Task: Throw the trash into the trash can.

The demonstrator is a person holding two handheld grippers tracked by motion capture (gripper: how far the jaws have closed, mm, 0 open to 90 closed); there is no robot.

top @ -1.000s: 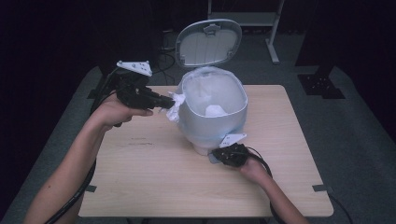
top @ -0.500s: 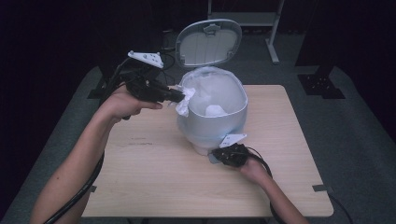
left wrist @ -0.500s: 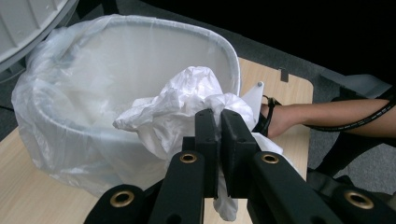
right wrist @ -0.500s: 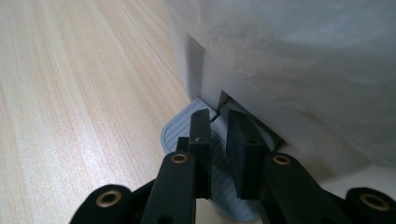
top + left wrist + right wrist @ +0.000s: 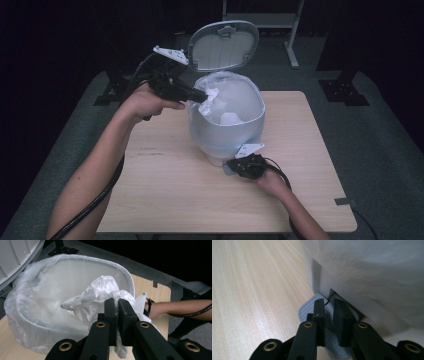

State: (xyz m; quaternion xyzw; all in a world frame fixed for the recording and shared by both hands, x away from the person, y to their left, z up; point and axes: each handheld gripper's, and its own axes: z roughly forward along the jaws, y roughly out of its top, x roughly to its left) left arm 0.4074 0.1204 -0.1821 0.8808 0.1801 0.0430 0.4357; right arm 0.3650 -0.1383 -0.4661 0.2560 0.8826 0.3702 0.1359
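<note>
Bin liner [image 5: 227,97], a thin white plastic bag, sits inside the pale pedal bin [image 5: 225,135] that stands near the middle of the wooden tabletop [image 5: 165,190], and its edge is folded out over the rim around most of the opening. The bin's lid [image 5: 224,46] stands open, tilted back behind the body.

At the rim on the left in the high view, a bunch of the liner is gathered up into crumpled folds. The left tool [image 5: 200,96] has its jaws together on that bunch: in the left gripper view the two black jaws stand almost touching, with white plastic pinched between them and a tail of it hanging down below them [image 5: 117,307]. The tool is held above the tabletop at rim height, pointing across toward the bin, and the left hand [image 5: 145,100] grips its body from behind.

The right tool [image 5: 231,167] lies low at the foot of the bin on the near side, just above the tabletop. In the right gripper view its jaws stand close together with only a narrow gap, nothing clamped between them, and they lie over the ribbed grey foot pedal [image 5: 308,311] that sticks out from the base of the bin. Whether the jaws press on the pedal or merely rest above it I cannot tell. The right hand [image 5: 272,182] holds the tool from the near side of the tabletop.
</note>
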